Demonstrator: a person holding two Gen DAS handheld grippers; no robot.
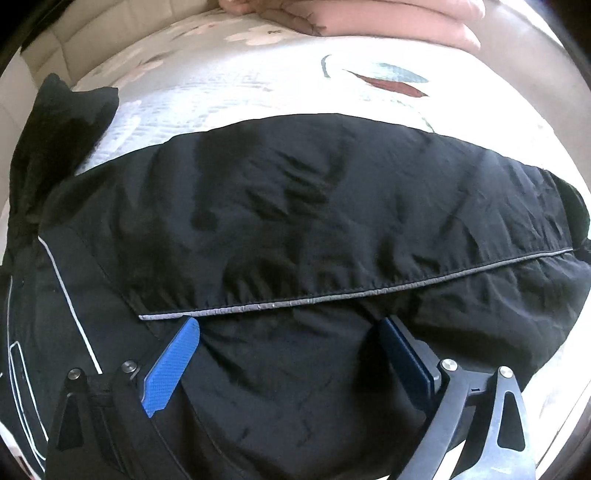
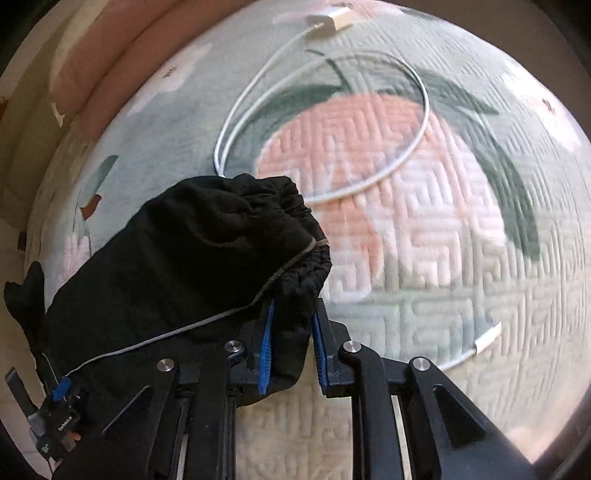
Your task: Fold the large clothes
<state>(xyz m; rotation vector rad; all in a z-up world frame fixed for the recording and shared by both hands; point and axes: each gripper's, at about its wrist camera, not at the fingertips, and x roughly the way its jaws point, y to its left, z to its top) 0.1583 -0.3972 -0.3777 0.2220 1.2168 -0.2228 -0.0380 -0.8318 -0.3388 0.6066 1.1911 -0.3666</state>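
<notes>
A black jacket [image 1: 295, 206] with grey piping lies spread on a floral quilted bed cover [image 1: 240, 85]. My left gripper [image 1: 291, 328] is open, its blue pads resting on the black fabric just below the piping seam. In the right wrist view my right gripper [image 2: 290, 325] is shut on the jacket's sleeve [image 2: 207, 251] near its elastic cuff [image 2: 295, 210], holding it over the bed cover [image 2: 424, 258]. The left gripper [image 2: 61, 402] shows at the lower left of that view.
A white charging cable [image 2: 332, 122] with its plug [image 2: 332, 18] lies looped on the bed beyond the sleeve. A folded pink blanket [image 1: 388, 18] sits at the far edge of the bed. Another piece of black cloth [image 1: 62, 122] lies at the left.
</notes>
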